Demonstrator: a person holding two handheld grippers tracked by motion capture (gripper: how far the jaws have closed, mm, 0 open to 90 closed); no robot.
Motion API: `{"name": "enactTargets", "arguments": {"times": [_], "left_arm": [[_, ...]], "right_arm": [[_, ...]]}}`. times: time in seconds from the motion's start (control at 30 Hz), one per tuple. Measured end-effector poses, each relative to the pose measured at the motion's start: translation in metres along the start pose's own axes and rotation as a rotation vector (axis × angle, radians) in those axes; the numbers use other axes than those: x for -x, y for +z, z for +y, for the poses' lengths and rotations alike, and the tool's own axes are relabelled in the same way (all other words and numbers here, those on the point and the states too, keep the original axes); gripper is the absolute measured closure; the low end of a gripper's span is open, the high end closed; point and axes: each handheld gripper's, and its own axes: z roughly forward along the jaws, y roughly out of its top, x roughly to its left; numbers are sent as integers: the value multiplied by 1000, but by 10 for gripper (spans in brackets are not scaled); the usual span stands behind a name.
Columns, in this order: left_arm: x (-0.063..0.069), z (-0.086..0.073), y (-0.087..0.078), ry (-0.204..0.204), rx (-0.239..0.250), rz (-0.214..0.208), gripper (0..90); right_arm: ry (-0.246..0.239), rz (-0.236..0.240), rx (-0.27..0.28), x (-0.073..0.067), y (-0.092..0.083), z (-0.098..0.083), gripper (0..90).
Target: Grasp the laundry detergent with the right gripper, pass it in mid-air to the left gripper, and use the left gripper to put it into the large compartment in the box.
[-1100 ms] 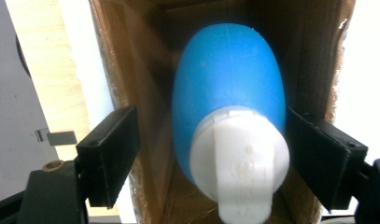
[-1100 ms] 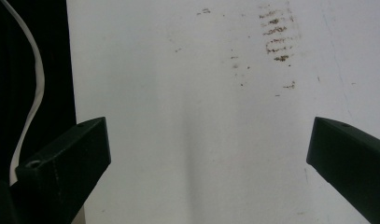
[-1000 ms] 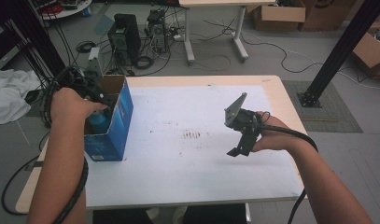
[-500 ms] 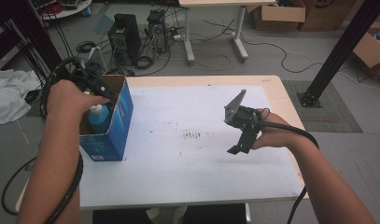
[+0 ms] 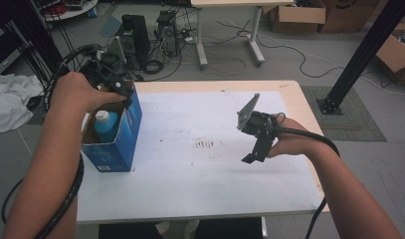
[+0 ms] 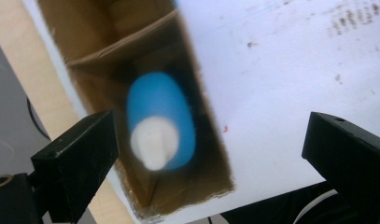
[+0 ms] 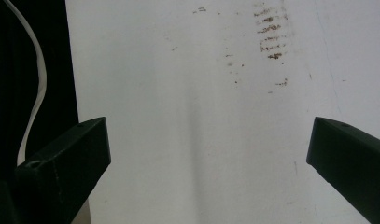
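At the left of the high view, the left gripper [image 5: 115,82] hovers, jaws spread and empty, directly above the blue bottle [image 5: 106,125] standing upright, white cap up, in the blue cardboard box [image 5: 121,144], while the right gripper [image 5: 253,149], also spread, idles well apart over the table [image 5: 190,179].

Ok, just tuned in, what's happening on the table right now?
A person holds a gripper in each hand. The left gripper hangs above the open blue box, jaws wide apart and holding nothing. A blue bottle with a white cap stands inside the box. The right gripper hovers open over the bare white tabletop.
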Motion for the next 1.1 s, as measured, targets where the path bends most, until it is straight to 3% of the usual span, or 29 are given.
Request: {"name": "enactTargets", "arguments": {"times": [0.27, 0.53, 0.7, 0.87, 1.03, 1.1], "left_arm": [[17, 9, -3, 130, -13, -75, 25], [45, 16, 4, 343, -45, -116, 1], [63, 19, 6, 517, -36, -157, 1], [78, 20, 11, 673, -63, -178, 1], [90, 19, 13, 801, -74, -209, 1], [93, 18, 13, 844, -83, -204, 1]], "right_arm": [[-4, 1, -19, 2, -5, 3, 0], [-3, 7, -49, 8, -12, 5, 0], [-5, 21, -93, 16, -18, 11, 0], [-4, 23, -167, 26, -31, 21, 0], [-6, 12, -213, 36, -47, 34, 0], [-10, 7, -225, 40, -52, 39, 0]]}}
